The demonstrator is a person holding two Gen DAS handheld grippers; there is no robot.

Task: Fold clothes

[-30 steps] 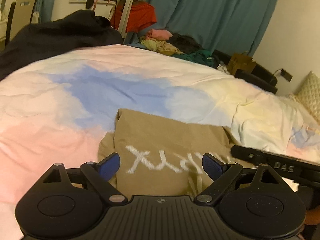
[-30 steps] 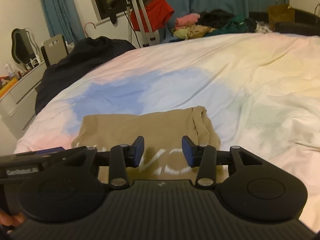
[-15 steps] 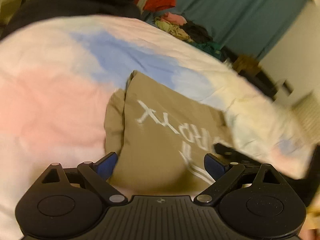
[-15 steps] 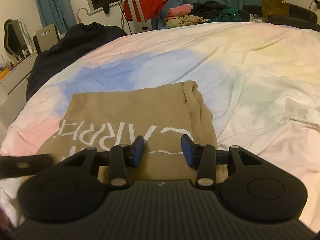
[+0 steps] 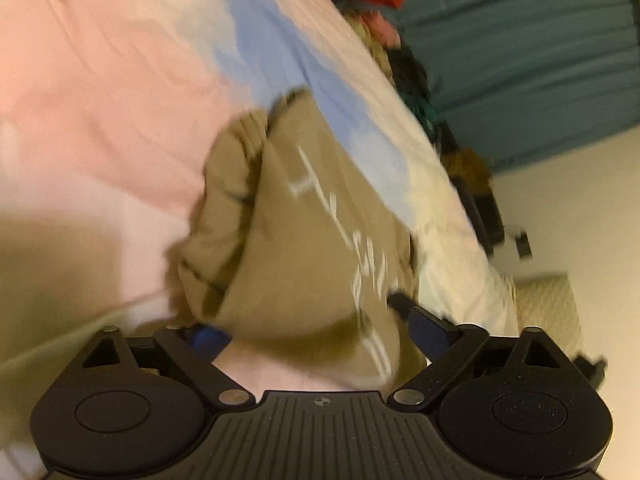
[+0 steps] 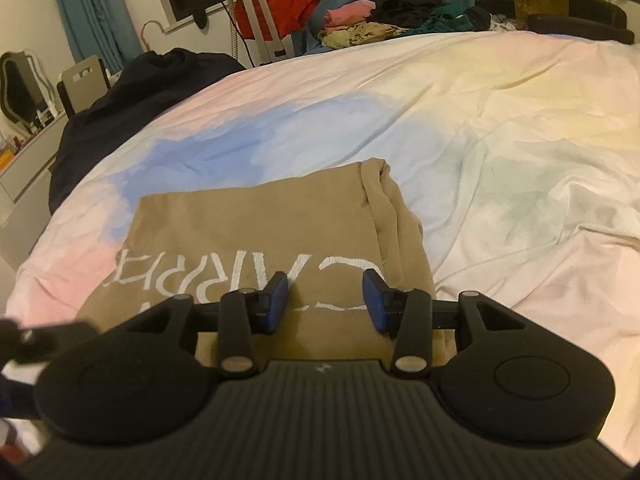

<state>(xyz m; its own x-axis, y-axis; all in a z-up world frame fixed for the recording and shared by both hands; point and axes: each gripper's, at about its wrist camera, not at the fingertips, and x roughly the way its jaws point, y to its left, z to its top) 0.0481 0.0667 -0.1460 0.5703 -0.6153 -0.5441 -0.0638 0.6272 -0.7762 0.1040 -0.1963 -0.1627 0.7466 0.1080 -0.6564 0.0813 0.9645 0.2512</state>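
Note:
A tan T-shirt (image 6: 256,224) with white lettering lies folded on the pastel bedspread (image 6: 500,152). It also shows in the left wrist view (image 5: 304,240), blurred and tilted. My left gripper (image 5: 316,332) is open wide, its blue pads either side of the shirt's near edge. My right gripper (image 6: 326,300) is open over the shirt's near right part, above the lettering. The left gripper's tip (image 6: 44,340) shows at the left edge of the right wrist view.
A dark garment (image 6: 132,96) lies heaped at the bed's far left. A pile of clothes (image 6: 384,24) and a red shirt (image 6: 280,4) on a stand are beyond the bed. Teal curtains (image 5: 520,40) hang behind. A dresser (image 6: 24,160) stands at the left.
My left gripper has rolled and dropped toward the shirt's near left edge, so its view tilts and blurs. My right gripper has moved a little closer over the shirt.

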